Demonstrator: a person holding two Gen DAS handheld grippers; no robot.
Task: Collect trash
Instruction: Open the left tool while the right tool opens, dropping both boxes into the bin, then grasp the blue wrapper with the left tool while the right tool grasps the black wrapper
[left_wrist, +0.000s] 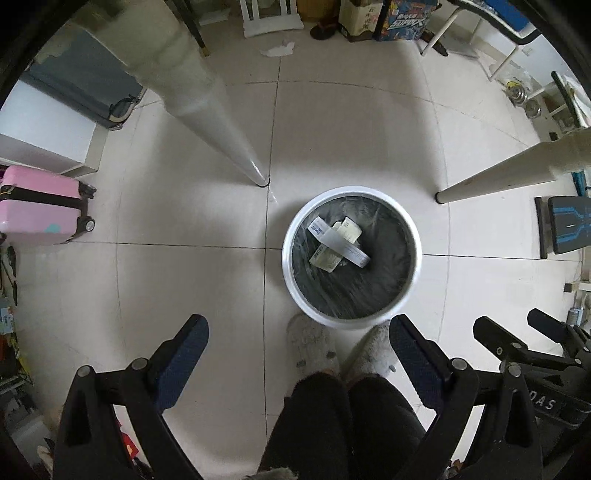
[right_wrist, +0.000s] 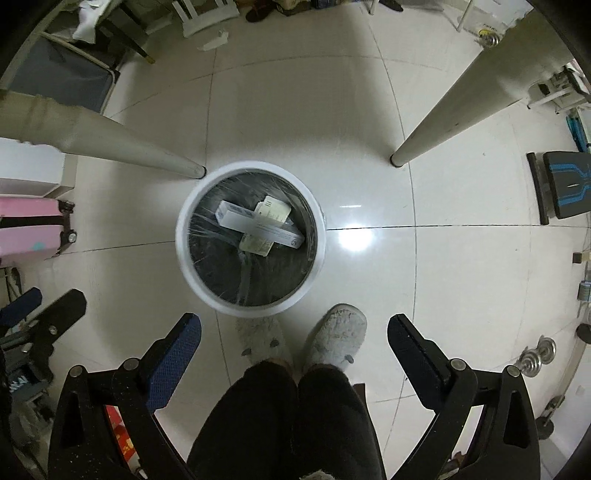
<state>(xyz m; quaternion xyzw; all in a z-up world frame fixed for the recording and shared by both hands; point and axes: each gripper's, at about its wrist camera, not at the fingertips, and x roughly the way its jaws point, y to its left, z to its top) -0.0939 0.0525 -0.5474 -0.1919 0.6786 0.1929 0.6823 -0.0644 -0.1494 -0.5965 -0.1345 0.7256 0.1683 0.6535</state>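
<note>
A round white trash bin with a dark liner stands on the tiled floor between two table legs. Inside lie a long white box across a pale yellowish box. The bin shows in the right wrist view too, with the white box and the yellowish box. My left gripper is open and empty, high above the floor, near side of the bin. My right gripper is open and empty, also above the near side of the bin. Crumpled white paper lies on the far floor, also in the right wrist view.
Two pale table legs flank the bin. A pink suitcase stands at left, a black-and-blue bench at right. The person's slippered feet are just short of the bin. Furniture and boxes line the far wall.
</note>
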